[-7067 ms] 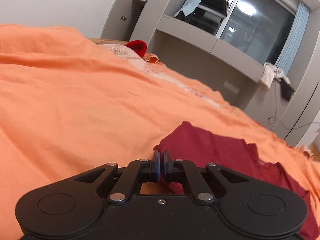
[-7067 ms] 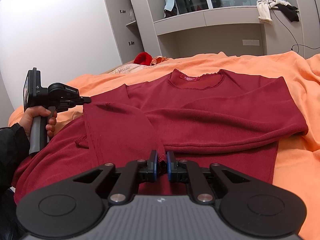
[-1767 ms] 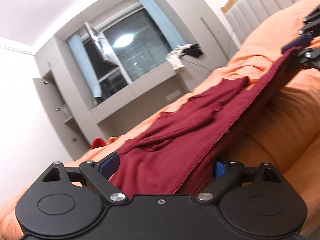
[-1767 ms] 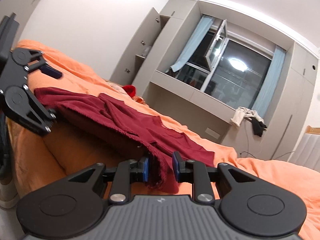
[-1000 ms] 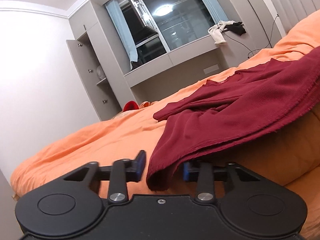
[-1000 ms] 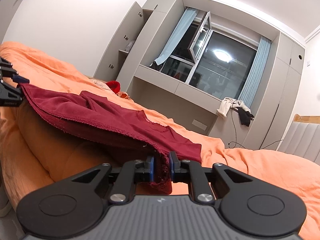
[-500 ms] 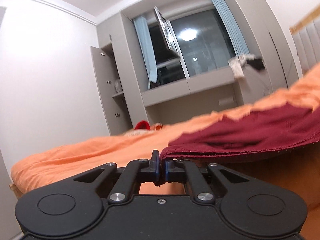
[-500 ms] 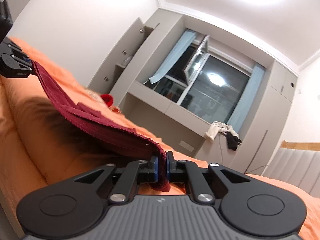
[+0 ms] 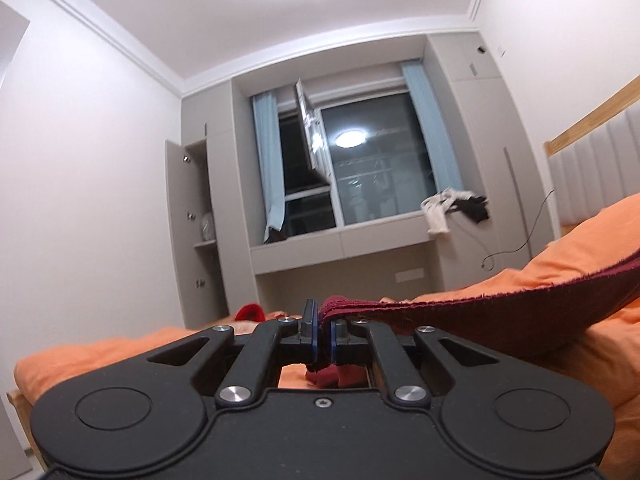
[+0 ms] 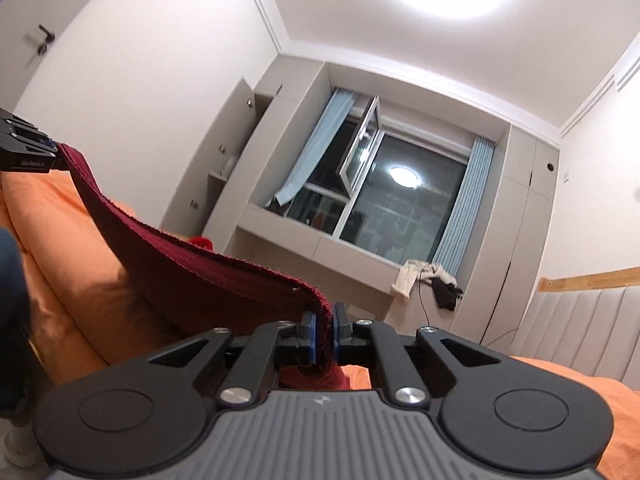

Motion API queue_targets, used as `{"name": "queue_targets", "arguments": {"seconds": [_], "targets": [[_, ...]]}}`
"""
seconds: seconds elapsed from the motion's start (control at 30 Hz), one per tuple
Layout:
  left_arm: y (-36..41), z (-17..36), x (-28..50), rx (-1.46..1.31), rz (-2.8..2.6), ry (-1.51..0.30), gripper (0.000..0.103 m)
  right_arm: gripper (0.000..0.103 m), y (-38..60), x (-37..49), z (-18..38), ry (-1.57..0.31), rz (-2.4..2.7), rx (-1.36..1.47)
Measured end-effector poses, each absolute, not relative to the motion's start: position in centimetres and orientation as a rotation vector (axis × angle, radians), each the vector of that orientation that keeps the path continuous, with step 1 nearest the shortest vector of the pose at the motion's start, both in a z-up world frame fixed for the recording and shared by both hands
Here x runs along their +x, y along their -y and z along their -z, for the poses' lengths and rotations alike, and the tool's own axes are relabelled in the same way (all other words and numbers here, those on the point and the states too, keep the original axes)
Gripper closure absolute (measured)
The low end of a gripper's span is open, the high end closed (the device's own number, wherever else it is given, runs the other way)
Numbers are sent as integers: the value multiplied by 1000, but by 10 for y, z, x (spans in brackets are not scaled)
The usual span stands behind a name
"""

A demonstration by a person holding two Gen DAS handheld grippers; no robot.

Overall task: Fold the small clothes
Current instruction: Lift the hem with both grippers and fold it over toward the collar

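left gripper (image 9: 324, 334): pinching one end of the dark red knit garment (image 9: 500, 312)
right gripper (image 10: 324, 336): clamped on the other end
garment: stretched between both grippers, lifted above the orange bedspread (image 9: 100, 354)
far: grey window ledge (image 9: 360, 240), pale clothes (image 9: 438, 210) piled at its right end

An orange bedspread (image 9: 104, 350) covers the bed. At its far edge lies a small bright-red cloth item (image 9: 250, 312). White and black garments (image 9: 452, 208) hang over the grey window ledge (image 9: 340, 246), between pale blue curtains (image 9: 270, 184).
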State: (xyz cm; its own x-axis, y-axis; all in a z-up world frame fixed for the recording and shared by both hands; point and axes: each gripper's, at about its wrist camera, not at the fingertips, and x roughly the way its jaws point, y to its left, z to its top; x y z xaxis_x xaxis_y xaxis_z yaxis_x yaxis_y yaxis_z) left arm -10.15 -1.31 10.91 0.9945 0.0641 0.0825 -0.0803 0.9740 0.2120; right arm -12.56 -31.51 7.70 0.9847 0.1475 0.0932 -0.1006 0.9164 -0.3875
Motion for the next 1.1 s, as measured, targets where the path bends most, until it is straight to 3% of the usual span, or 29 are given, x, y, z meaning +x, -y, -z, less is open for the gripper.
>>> {"name": "queue_targets", "arguments": {"seconds": [0.17, 0.4, 0.77, 1.1], "targets": [[16, -124, -127, 228, -30, 55, 98, 95, 322, -118, -86, 117, -136, -382], [19, -145, -88, 230, -18, 51, 97, 94, 326, -49, -101, 163, -121, -430], [36, -159, 51, 327, -46, 84, 97, 94, 328, 114, -106, 84, -128, -450], [35, -139, 216, 352, -103, -116, 96, 94, 323, 258, -75, -144, -188, -425]]}}
